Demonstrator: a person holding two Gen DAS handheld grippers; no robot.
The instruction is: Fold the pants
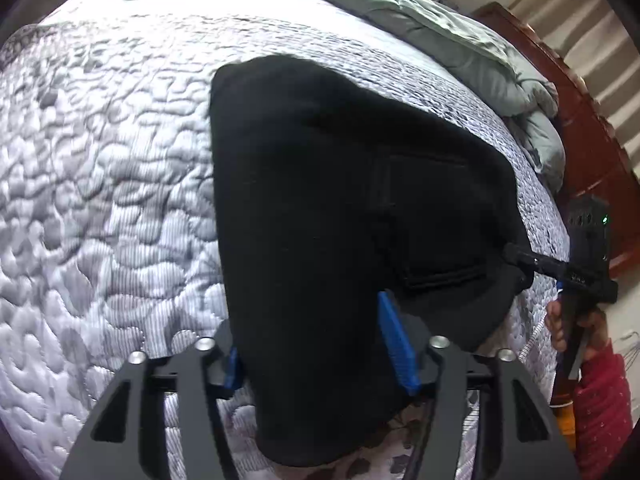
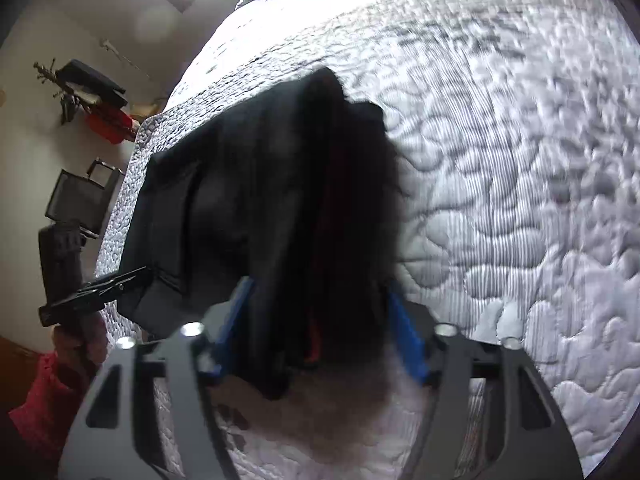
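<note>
soft black pants are lain folded on a quilted white bedspread. cloth is clamped between the blue pads of the left gripper and of the right gripper. a red lining edge is shown only in the right view.

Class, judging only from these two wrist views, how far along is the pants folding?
Done: the black pants already lie doubled on the quilted bed.
In hand: the left gripper and right gripper each hold an edge.
Left: probably another fold, then smoothing.
</note>
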